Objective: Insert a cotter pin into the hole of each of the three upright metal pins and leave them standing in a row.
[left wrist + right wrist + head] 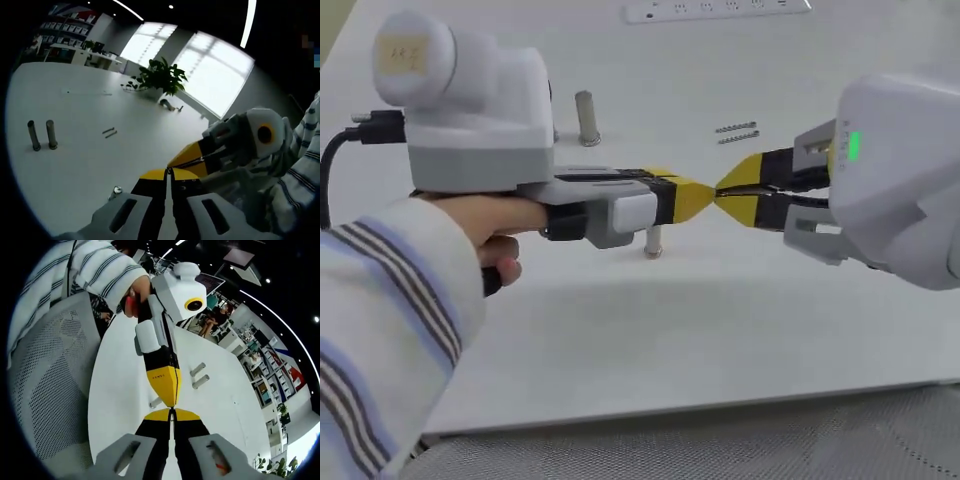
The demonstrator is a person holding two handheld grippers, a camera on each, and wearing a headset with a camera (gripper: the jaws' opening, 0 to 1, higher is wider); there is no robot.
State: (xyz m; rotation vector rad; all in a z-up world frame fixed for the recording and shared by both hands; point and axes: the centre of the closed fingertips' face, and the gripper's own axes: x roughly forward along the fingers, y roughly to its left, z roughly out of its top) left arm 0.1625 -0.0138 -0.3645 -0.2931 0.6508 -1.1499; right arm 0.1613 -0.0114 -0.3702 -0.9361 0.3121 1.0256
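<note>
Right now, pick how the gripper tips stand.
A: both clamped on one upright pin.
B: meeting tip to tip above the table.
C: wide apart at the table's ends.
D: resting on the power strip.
B: the left gripper and right gripper point at each other with their yellow tips meeting, held above the table, with a pin standing below them.

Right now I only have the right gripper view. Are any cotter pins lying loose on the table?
Observer: Yes, two cotter pins lie side by side on the white table, beyond the tips of the right gripper.
Operator: Touching any upright pin?
Observer: No, they lie clear of the rear metal pin, to its right in the head view.
Operator: Is my gripper powered?
Observer: A green light glows on its housing.
</note>
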